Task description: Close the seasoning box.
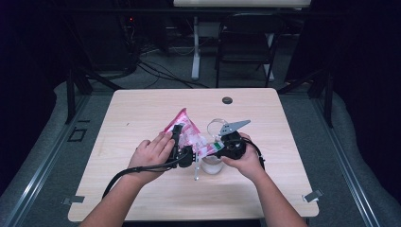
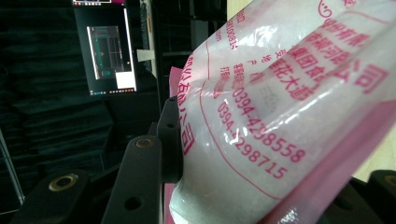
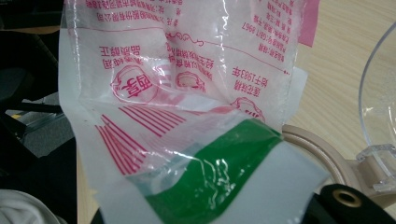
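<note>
Two grippers on one bag in the high view, held over a container at mid-table: left gripper clamped on its body, right gripper pinched shut on its edge. Left gripper view: bag bulging between jaws. Right gripper view: green-taped end nearest; best kept above the container, tilted slowly, grips steady.

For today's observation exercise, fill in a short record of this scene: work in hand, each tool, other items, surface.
Work in hand: pink and white printed bag held up between both tools above the table
Left tool: jaws clamped on the bag's bulging side
Right tool: shut on the bag's green-taped end
Other items: clear lidded container under the bag; dark round disc near the far edge
Surface: light wooden table
</note>
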